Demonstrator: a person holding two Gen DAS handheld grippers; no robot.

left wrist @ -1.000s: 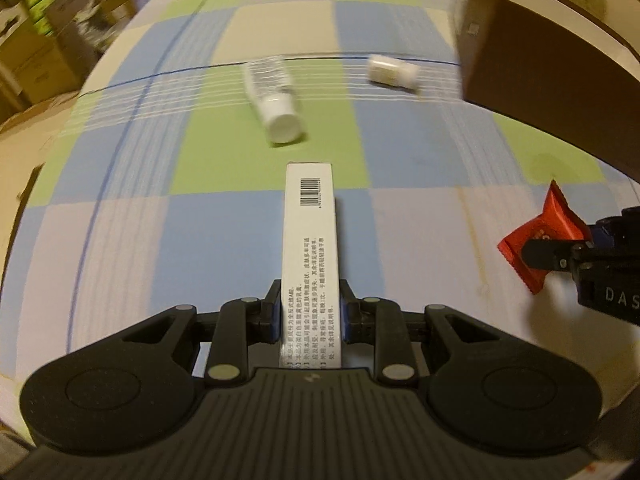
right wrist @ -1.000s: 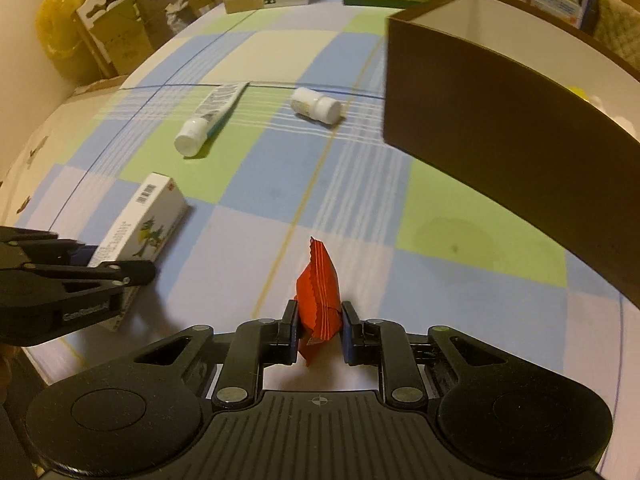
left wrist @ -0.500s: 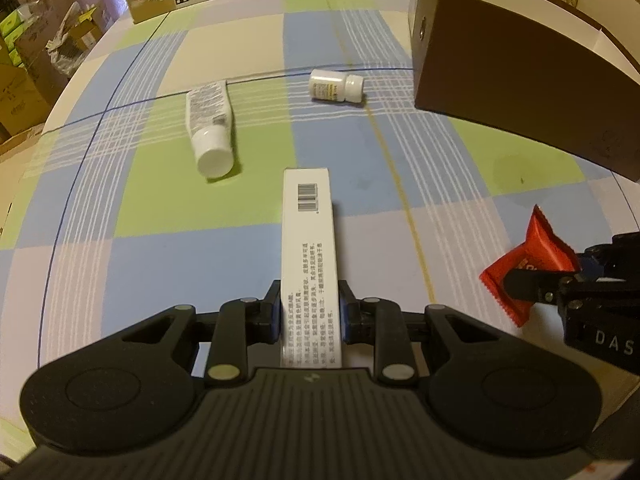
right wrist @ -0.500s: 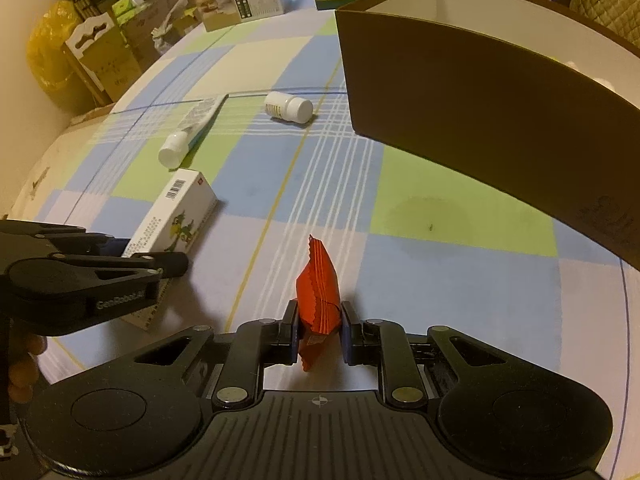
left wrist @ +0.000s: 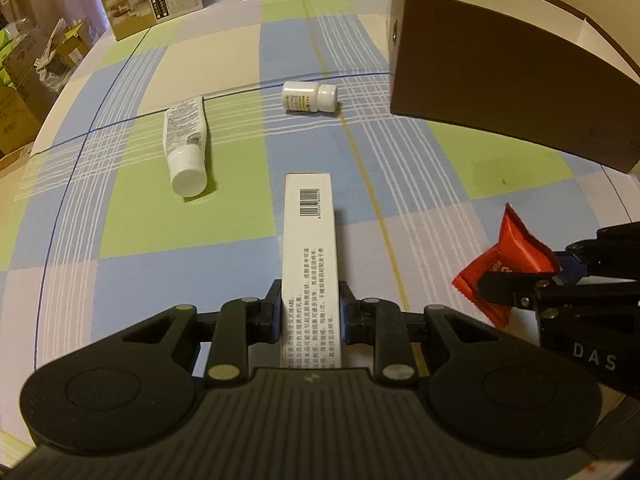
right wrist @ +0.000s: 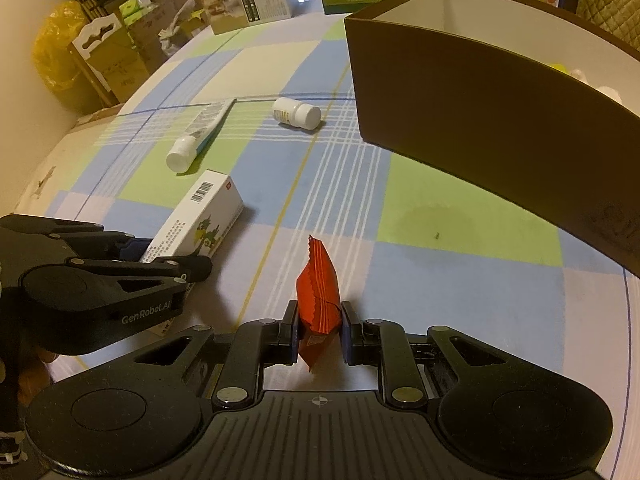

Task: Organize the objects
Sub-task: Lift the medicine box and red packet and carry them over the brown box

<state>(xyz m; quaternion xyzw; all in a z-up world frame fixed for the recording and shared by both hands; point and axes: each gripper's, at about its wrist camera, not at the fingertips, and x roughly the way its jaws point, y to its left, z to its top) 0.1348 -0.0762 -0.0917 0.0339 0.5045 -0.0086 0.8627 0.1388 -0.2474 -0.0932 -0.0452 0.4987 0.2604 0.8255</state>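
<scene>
Nearest, at six o'clock in each wrist view: both grippers loaded. Left gripper (left wrist: 310,316) clamped on the near end of the long white carton (left wrist: 308,256), barcode end pointing to twelve o'clock. Right gripper (right wrist: 319,330) clamped on the red sachet (right wrist: 319,292), held edge-up, its crimped tip pointing to twelve o'clock. Seen from the right wrist, carton (right wrist: 198,220) low over the counter (right wrist: 460,280), whether touching it or just clear, impossible to tell.

Judged step: carrying both loads to the brown box (right wrist: 500,136) at one to two o'clock. To do it well:

- Lift first, then travel. Box wall tall and close; better cleared from above than approached level.
- Keep the carton level. Grip only at one end, so the far end likely to droop or swing; slow wrist turns advised.
- Squeeze on the sachet kept steady; thin foil, apt to slip.
- Send one gripper in at a time, to avoid a clash over the opening.
- Release low inside. Pale items visible at the far right of the interior, so aim for the bare part.

Farther out, at eleven to twelve o'clock: white tube (right wrist: 200,136) lying cap toward the camera, and small white bottle (right wrist: 297,113) on its side, just left of the box corner, both not yet collected. Beyond, cartons at the far edge of the counter.
</scene>
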